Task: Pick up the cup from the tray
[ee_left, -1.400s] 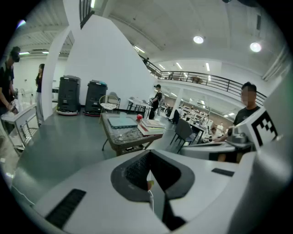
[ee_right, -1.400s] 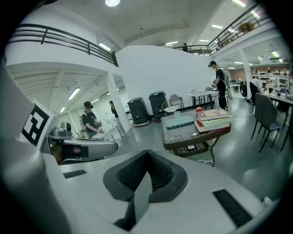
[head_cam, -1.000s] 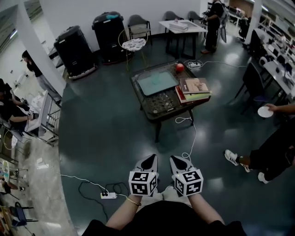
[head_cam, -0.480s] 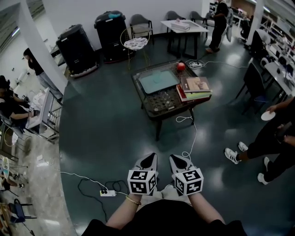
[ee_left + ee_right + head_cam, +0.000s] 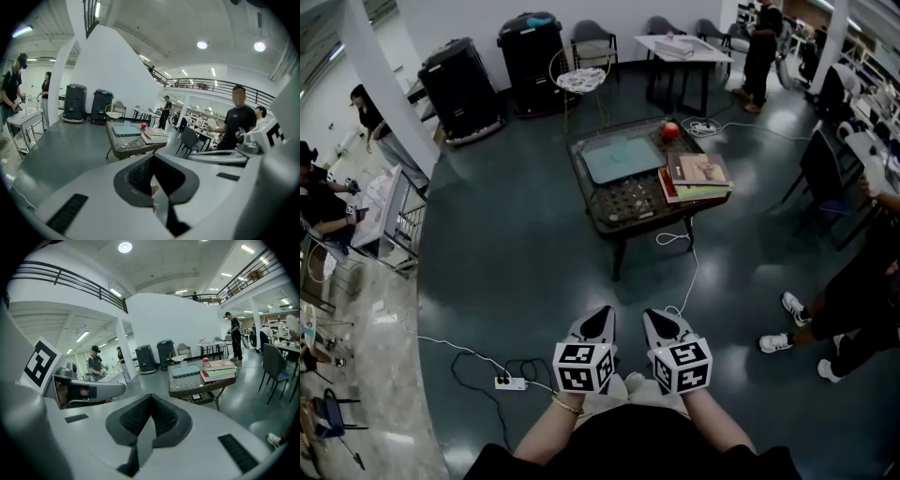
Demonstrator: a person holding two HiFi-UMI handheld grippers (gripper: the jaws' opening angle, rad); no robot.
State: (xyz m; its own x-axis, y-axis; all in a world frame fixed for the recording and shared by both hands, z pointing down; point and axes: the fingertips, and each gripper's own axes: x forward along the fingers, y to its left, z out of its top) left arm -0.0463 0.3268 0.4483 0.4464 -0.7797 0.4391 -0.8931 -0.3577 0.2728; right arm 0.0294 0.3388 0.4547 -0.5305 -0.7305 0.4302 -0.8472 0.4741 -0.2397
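A low dark table stands on the floor well ahead of me, with a teal tray on it. A small clear cup seems to stand at the tray's far end, and it also shows as the cup in the left gripper view. My left gripper and right gripper are held side by side close to my body, far short of the table. Both are shut, with nothing between their jaws. The shut jaws of the left gripper and of the right gripper point toward the table.
A red ball and stacked books lie on the table beside the tray. A white cable and a power strip lie on the floor. A person stands at the right. Black bins and chairs line the back wall.
The person at the right has shifted and their white plate is out of view. The view has drifted slightly. Both grippers stay shut in the same place before my body.
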